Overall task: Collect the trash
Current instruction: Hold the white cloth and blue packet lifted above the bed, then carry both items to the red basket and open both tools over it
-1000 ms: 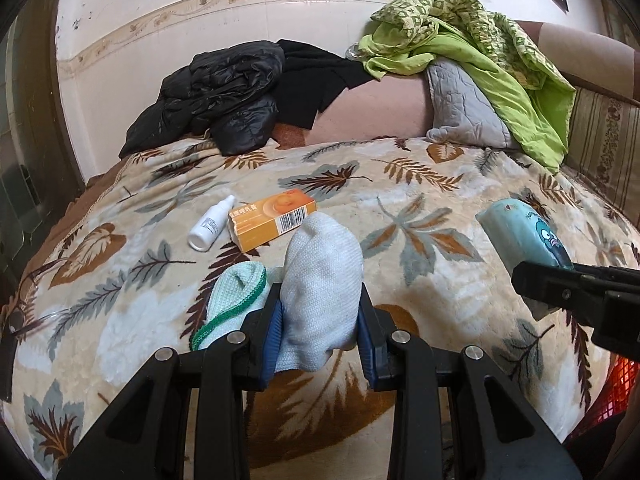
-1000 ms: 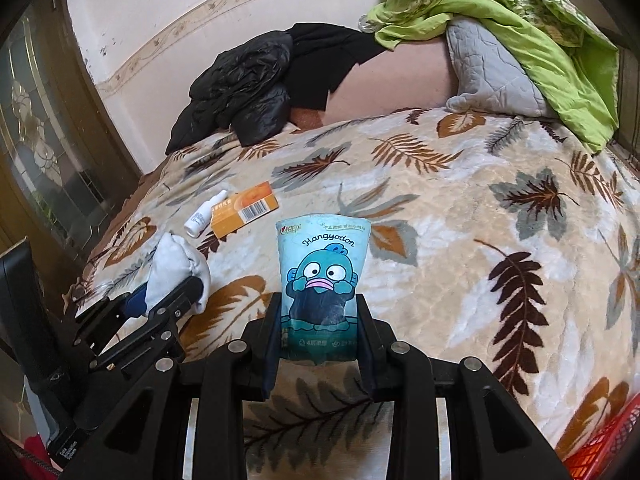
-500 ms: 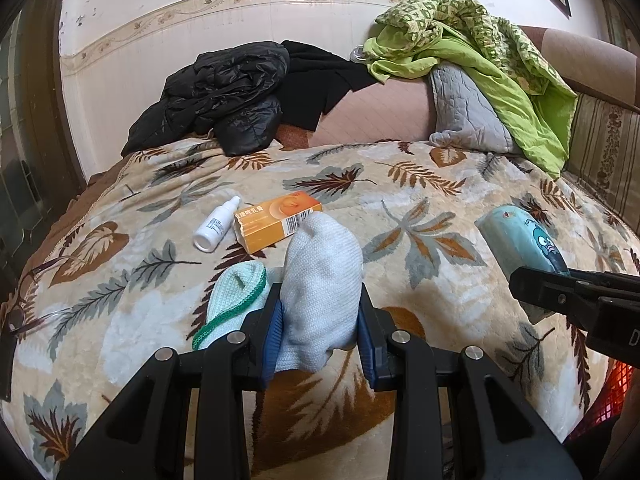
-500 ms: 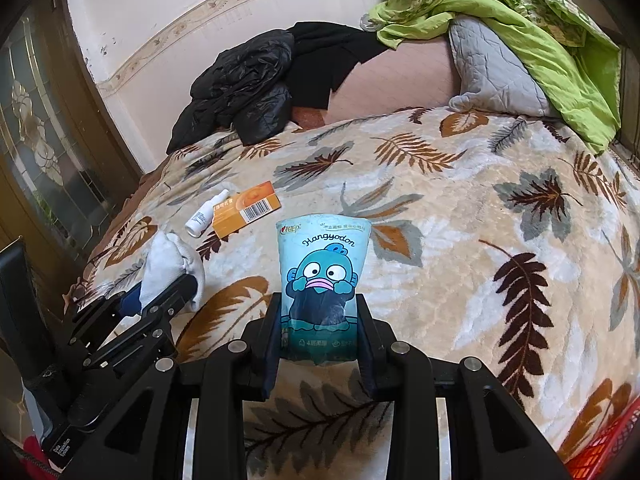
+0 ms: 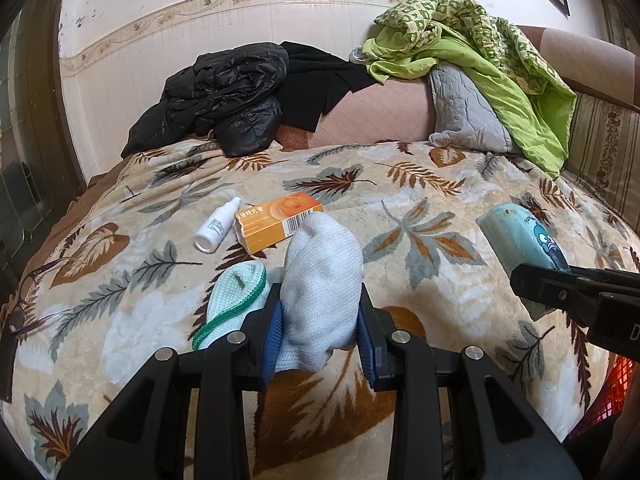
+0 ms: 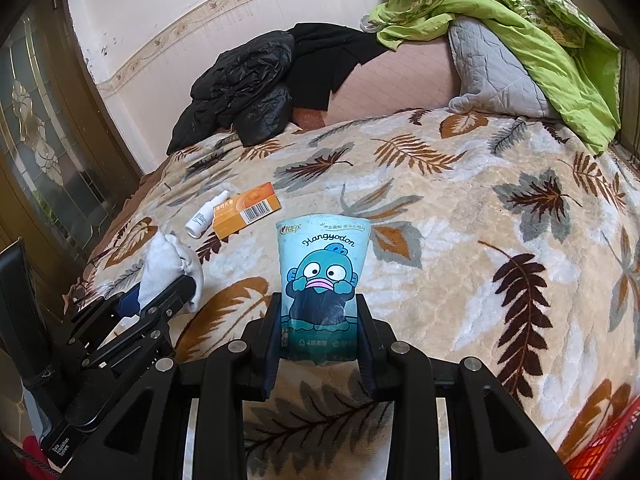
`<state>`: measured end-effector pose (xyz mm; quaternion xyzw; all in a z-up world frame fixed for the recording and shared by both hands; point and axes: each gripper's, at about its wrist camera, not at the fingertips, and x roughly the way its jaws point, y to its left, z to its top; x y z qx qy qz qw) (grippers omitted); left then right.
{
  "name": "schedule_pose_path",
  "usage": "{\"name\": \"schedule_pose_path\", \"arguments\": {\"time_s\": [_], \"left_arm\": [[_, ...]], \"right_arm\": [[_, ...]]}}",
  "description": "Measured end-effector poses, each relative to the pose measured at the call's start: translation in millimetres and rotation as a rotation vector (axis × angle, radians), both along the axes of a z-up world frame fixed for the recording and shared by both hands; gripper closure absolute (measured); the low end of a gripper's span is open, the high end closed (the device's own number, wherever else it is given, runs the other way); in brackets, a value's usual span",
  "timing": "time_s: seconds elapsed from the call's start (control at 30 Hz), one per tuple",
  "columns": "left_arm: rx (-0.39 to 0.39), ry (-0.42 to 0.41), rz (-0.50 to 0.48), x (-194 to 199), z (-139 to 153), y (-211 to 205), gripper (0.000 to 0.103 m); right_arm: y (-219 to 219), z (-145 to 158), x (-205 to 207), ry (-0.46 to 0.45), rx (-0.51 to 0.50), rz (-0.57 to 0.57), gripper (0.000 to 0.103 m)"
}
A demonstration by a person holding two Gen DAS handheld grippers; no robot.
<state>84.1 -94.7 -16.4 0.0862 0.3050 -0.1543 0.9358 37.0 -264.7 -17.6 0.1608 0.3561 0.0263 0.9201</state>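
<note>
My left gripper (image 5: 320,332) is shut on a white sock (image 5: 322,280) and holds it above the leaf-patterned blanket (image 5: 400,208). A pale green sock (image 5: 236,296) lies just left of it. My right gripper (image 6: 320,332) is shut on a teal Hangyodon tissue pack (image 6: 322,276), held upright over the bed. The pack also shows in the left wrist view (image 5: 524,240). The left gripper with its sock shows in the right wrist view (image 6: 168,268) at the left. An orange box (image 5: 280,222) and a small white spray bottle (image 5: 218,226) lie on the blanket beyond the sock.
A black jacket (image 5: 224,100), a grey pillow (image 5: 464,112) and a green quilt (image 5: 480,52) are piled at the head of the bed. Glasses (image 5: 28,300) lie at the left edge. A red basket (image 6: 608,448) shows at the lower right. A wooden door (image 6: 44,140) stands left.
Both grippers have drawn back and up slightly with their loads. The things on the blanket have not moved.
</note>
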Motion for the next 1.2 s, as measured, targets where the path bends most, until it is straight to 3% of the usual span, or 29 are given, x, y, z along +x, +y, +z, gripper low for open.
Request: {"name": "schedule_pose_path", "arguments": {"time_s": [0.3,0.43,0.67,0.83,0.97,1.2], "left_arm": [[-0.015,0.003,-0.02,-1.3,4.8,1.3,0.071],[-0.104,0.037,-0.092,-2.1,10.6,4.0,0.071],[-0.191,0.074,-0.223,-16.1,16.5,0.9,0.071],[-0.251,0.12,-0.312,-35.9,24.5,-10.0,0.071],[-0.252,0.123,-0.382,-62.6,33.9,-30.5,0.071],[-0.266,0.189,-0.6,-117.7,53.7,-96.7,0.071]], "right_arm": [[-1.9,1.6,-0.2,-0.006,0.003,-0.006,0.068],[-5.4,5.6,-6.3,-0.019,0.02,-0.017,0.068],[-15.9,11.1,-36.4,-0.043,0.084,-0.049,0.068],[-21.9,18.7,-71.5,-0.06,0.103,-0.048,0.068],[-39.5,22.9,-107.4,-0.062,0.114,-0.076,0.068],[-117.1,34.1,-196.2,-0.073,0.129,-0.281,0.068]]}}
